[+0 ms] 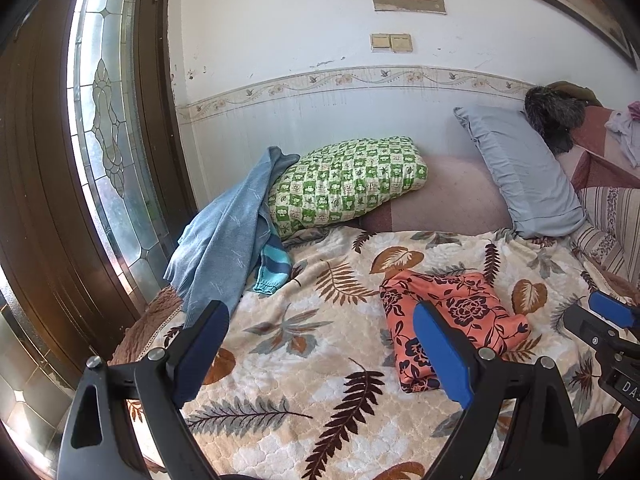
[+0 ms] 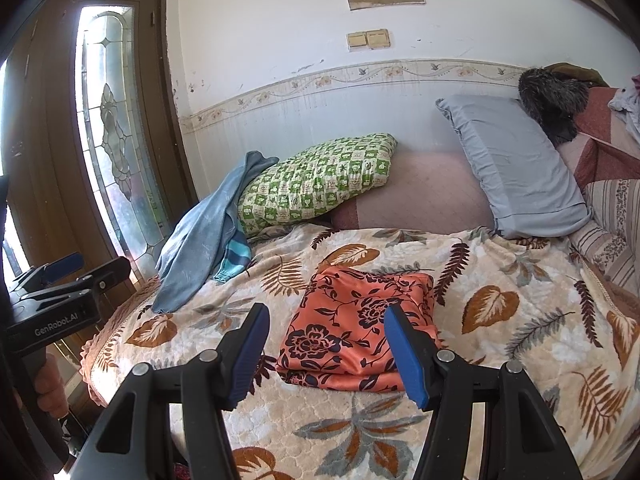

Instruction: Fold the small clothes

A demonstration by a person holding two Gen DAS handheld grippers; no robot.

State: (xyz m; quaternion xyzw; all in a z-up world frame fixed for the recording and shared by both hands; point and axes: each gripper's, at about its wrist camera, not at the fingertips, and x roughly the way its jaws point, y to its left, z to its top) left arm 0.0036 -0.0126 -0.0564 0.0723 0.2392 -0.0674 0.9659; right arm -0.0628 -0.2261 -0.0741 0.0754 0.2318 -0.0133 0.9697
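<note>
An orange garment with dark flowers [image 1: 472, 312] lies folded into a compact rectangle on the leaf-patterned blanket [image 1: 304, 360]; it also shows in the right wrist view [image 2: 356, 328]. My left gripper [image 1: 320, 320] is open and empty, held above the blanket to the left of the garment. My right gripper [image 2: 326, 324] is open and empty, hovering just in front of the garment, its fingers straddling it in view. A blue garment [image 1: 224, 236] with a striped teal cuff lies crumpled at the bed's left edge; it shows in the right wrist view too [image 2: 200, 240].
A green checked pillow [image 1: 348, 184] and a grey-blue pillow [image 1: 520, 172] lean against the back wall. A dark furry item [image 1: 556, 116] and striped bedding [image 1: 608, 216] are at the right. A wooden door with leaded glass [image 1: 104, 120] stands left of the bed.
</note>
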